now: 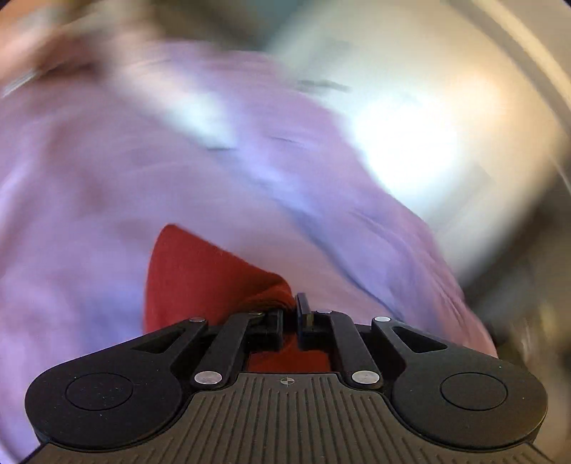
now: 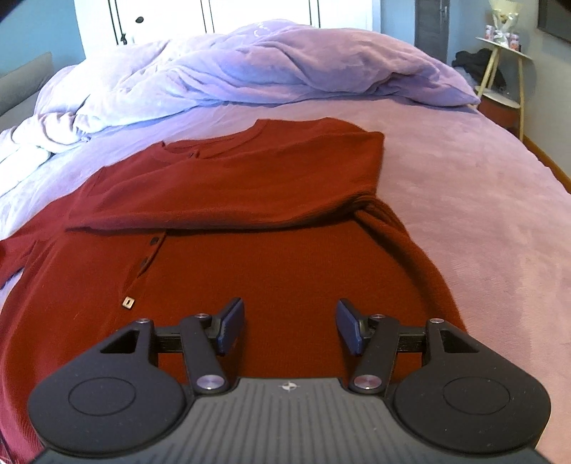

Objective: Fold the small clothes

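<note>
Up close in the left wrist view, the left gripper (image 1: 291,314) has its jaws pinched together on a bunched fold of the red cardigan (image 1: 200,275), which rises from between the fingers and fans out to the left. Everything past it is heavily blurred: a lilac bed cover (image 1: 89,178) fills most of the frame, and a pale, bright surface to the right cannot be made out.

Next, in the right wrist view, the right gripper (image 2: 291,326) has its jaws standing apart with nothing between them, and it hovers over the near part of the red cardigan (image 2: 285,257) without gripping it. The cardigan lies spread on the lilac bed cover (image 2: 481,214), its far part folded towards the near side so that a thick fold edge runs across just beyond the fingers. A row of dark buttons (image 2: 153,242) and a small square tag (image 2: 127,302) show left of the gripper. At the far end a rumpled lilac duvet (image 2: 249,67) is heaped, with a white wardrobe (image 2: 214,14) behind it and a small side table (image 2: 503,67) at the far right.
</note>
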Motion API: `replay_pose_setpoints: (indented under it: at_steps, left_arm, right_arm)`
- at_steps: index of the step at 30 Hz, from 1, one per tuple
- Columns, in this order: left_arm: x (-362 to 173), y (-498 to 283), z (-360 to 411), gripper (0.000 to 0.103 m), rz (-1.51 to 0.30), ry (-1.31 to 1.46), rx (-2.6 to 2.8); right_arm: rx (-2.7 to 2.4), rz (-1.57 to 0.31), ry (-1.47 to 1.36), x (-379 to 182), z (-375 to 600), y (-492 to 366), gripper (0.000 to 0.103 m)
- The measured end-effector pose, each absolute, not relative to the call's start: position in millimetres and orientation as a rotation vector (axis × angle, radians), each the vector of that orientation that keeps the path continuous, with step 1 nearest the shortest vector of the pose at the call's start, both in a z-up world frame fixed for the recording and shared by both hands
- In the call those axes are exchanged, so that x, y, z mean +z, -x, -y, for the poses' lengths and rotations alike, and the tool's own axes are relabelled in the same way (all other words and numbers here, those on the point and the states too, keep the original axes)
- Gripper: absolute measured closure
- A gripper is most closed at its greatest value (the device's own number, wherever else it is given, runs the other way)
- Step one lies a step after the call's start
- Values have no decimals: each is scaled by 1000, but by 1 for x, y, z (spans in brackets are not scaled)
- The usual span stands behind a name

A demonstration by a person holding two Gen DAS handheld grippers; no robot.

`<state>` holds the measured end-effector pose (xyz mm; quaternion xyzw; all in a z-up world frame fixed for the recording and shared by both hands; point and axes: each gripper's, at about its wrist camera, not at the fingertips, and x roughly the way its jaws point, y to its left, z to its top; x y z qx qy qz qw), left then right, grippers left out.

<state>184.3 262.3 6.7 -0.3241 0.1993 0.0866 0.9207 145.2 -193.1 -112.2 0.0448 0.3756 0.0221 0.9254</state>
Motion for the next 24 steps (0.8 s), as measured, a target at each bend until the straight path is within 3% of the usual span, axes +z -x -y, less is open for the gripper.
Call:
replay_pose_setpoints:
  at_steps: [3, 7, 9, 17, 24]
  left_arm:
    - [23, -226, -172, 93, -484, 487, -33]
    - [-11, -263, -80, 60, -656, 389, -235]
    - [-32, -261, -62, 62, -720, 396, -240]
    - [-63, -230, -103, 52, -778, 399, 53]
    - [-73, -205, -142, 46, -761, 466, 212]
  right_arm:
    - [44, -762, -124, -111, 197, -144, 46]
    - [58, -755, -151, -110, 200, -142, 46]
    - [53, -756, -152, -110, 203, -142, 46]
    - [136, -727, -221, -100, 214, -160, 46]
    - [354, -654, -76, -78, 120, -211, 46]
